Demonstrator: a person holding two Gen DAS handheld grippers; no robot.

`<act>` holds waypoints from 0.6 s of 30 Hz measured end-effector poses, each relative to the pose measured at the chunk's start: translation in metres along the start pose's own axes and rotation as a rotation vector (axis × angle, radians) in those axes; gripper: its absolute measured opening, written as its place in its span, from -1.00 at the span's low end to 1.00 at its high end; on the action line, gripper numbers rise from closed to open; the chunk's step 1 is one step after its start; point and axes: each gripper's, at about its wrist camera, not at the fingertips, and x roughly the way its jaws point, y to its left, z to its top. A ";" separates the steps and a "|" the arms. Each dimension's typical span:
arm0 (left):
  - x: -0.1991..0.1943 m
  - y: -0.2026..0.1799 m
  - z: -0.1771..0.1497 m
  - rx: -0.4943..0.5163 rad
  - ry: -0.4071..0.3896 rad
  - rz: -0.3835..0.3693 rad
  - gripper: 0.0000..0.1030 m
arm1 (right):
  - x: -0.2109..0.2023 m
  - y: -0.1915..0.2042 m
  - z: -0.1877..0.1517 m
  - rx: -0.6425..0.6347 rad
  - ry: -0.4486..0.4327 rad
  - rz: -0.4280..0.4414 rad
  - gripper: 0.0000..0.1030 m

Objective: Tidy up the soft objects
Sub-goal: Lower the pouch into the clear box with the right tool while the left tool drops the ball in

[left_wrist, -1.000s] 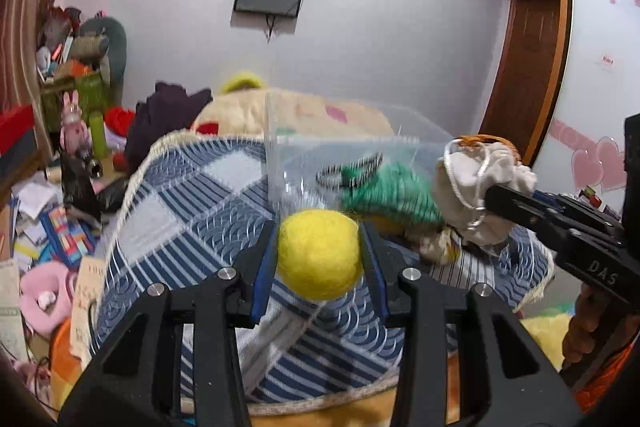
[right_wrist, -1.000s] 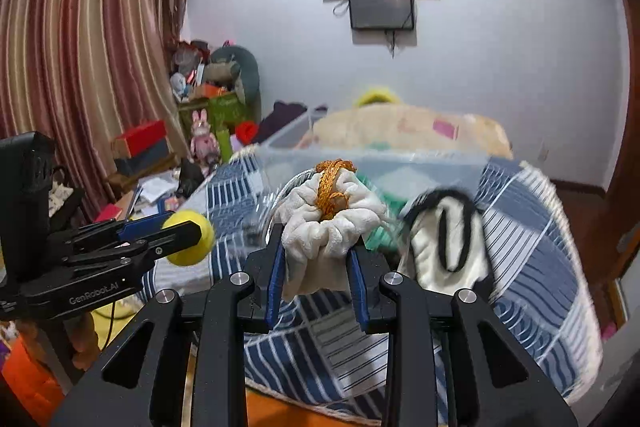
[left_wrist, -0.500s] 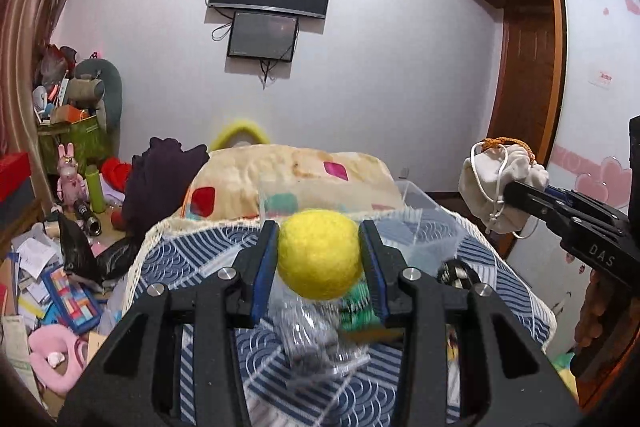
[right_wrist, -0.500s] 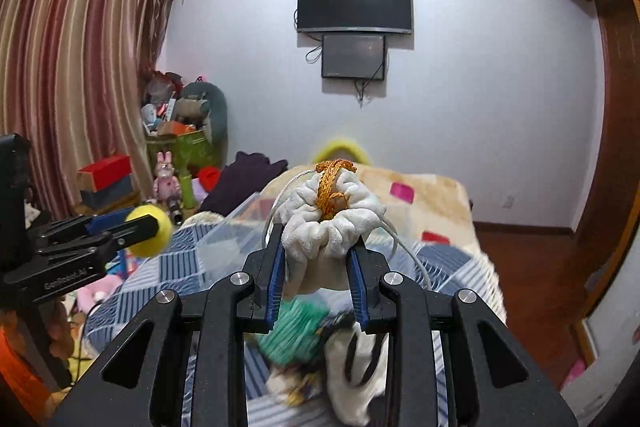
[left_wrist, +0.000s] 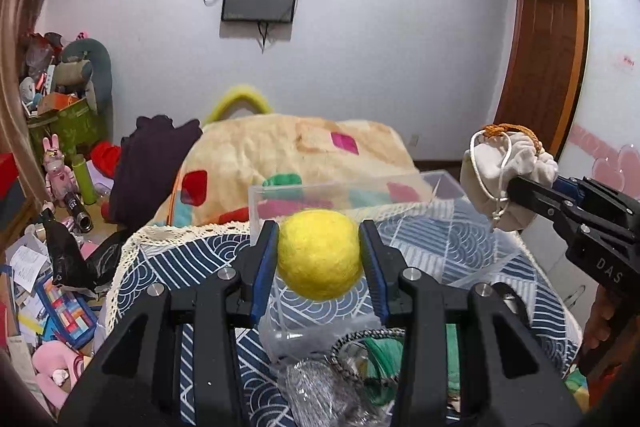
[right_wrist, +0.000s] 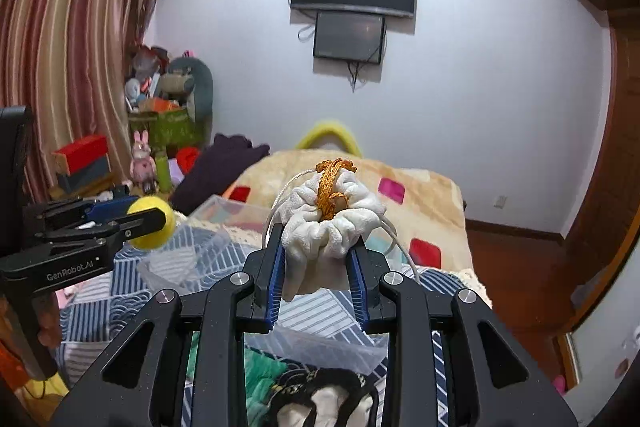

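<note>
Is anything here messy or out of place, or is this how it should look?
The floor beside the bed is the odd part: papers, a colourful case and a pink plush lie scattered there. On the patterned bedcover, the clear plastic box stands upright, and nothing looks spilled or damaged.

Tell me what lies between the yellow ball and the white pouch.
Nothing solid: in the left wrist view, open air separates the yellow ball from the white pouch, with the clear plastic bin behind and below.
</note>
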 end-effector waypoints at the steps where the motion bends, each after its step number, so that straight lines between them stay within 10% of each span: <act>1: 0.007 0.000 0.000 0.004 0.020 0.002 -0.21 | 0.006 -0.001 -0.001 -0.001 0.018 0.003 -0.50; 18: 0.072 -0.018 -0.006 0.089 0.230 0.022 -0.19 | 0.070 -0.010 -0.024 -0.040 0.332 0.080 -0.46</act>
